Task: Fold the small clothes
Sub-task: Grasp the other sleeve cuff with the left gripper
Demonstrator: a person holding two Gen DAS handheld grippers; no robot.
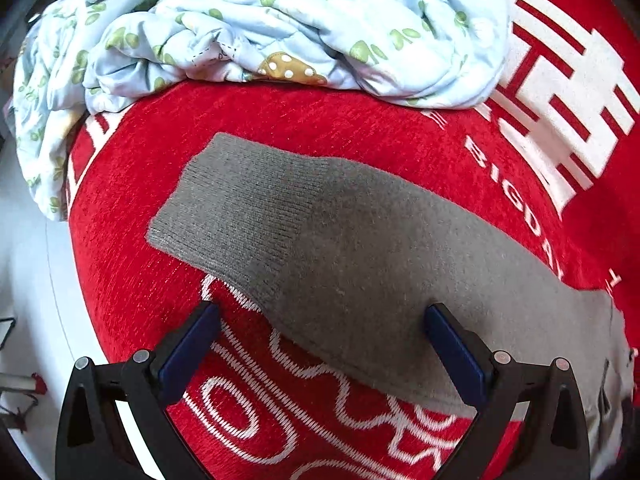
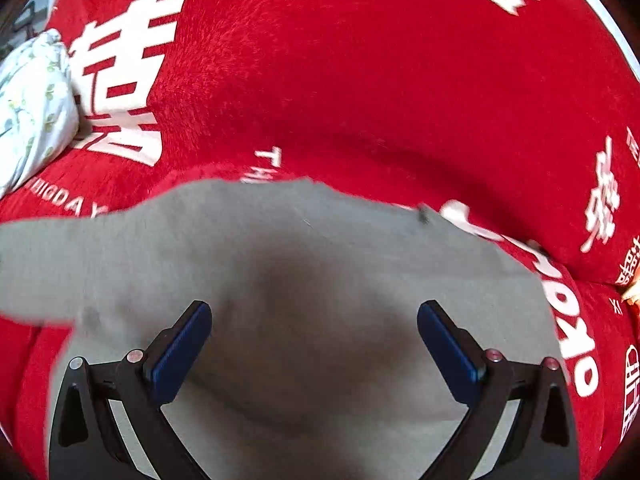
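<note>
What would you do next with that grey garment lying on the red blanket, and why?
Probably lower the left gripper onto the sleeve and pinch its ribbed cuff to fold it inward. Both grippers are open and hold nothing, and the grey garment lies flat on the red blanket, sleeve stretched out.

The right gripper (image 2: 314, 314) hangs over a gray garment (image 2: 280, 264) with its blue-padded jaws spread wide and nothing between them. The garment lies flat on a red blanket (image 2: 340, 80) with white lettering, one sleeve running out toward 9 o'clock. A pale leaf-print quilt (image 2: 32, 100) sits at 10 o'clock.
</note>
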